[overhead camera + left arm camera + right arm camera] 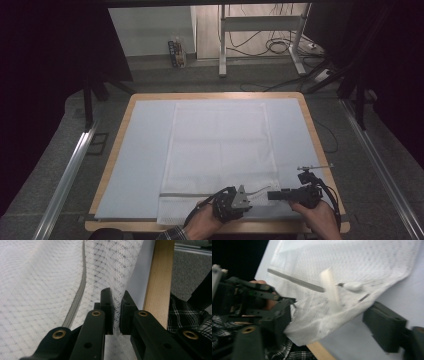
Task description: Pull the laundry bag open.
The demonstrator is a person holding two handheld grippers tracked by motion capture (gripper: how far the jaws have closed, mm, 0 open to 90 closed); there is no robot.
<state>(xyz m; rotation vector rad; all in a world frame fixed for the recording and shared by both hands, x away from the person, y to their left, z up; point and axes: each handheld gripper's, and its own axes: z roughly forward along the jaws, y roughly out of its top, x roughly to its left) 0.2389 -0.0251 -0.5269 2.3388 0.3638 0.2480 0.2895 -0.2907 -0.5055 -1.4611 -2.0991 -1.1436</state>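
Observation:
A white mesh laundry bag lies flat on a pale blue mat, with its grey zipper running along the near end. My left gripper is at the bag's near right corner, pointing right. In the left gripper view it is shut on a fold of mesh beside the zipper. My right gripper faces it from the right. Its jaws stand open around the lifted corner of the bag, below the zipper pull and a white tab.
The mat covers a wooden table, whose front edge lies just beside my left gripper. Metal rails run along the floor on both sides. Desk legs and cables stand beyond the far edge.

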